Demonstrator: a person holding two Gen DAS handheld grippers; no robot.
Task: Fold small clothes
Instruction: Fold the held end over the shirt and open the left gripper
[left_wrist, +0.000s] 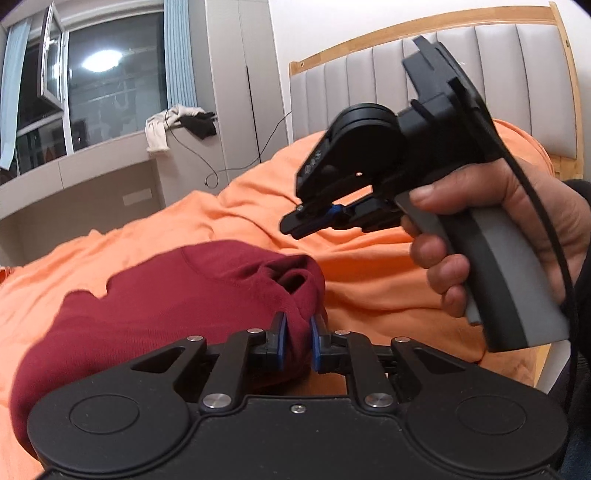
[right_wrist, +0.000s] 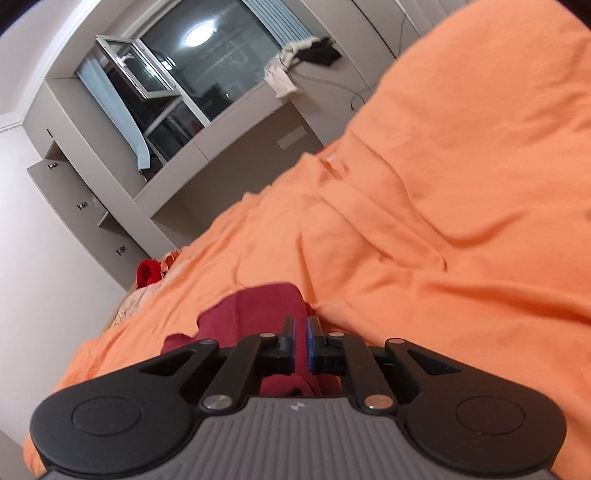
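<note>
Orange bedspread (left_wrist: 369, 273) fills most of both views, rumpled, covering the bed. Padded grey headboard (left_wrist: 413, 85) with a wood frame stands behind it in the left wrist view. Dark window (left_wrist: 110, 92) with one sash swung open and a ceiling light reflected in the glass; grey built-in cabinets (right_wrist: 74, 192) around it. Pale cloth and a black item (left_wrist: 184, 122) draped on the ledge under the window, a thin black cable hanging down from there.

Dark red garment (left_wrist: 166, 314) lies bunched on the bedspread, near the camera side of the bed, one fold humped up at its right end. Left gripper (left_wrist: 298, 338) sits at that right end with red fabric between its blue pads (left_wrist: 281, 343), jaws narrowed and pinching the cloth. Right gripper (left_wrist: 295, 226) is held up in the air above the bedspread, clear of the garment, in the person's right hand (left_wrist: 517, 229); its jaws look pressed together with nothing seen between them. From the right wrist view the garment (right_wrist: 258, 306) shows beyond the fingertips. Small bright red item (right_wrist: 147, 271) at the far bed edge.
</note>
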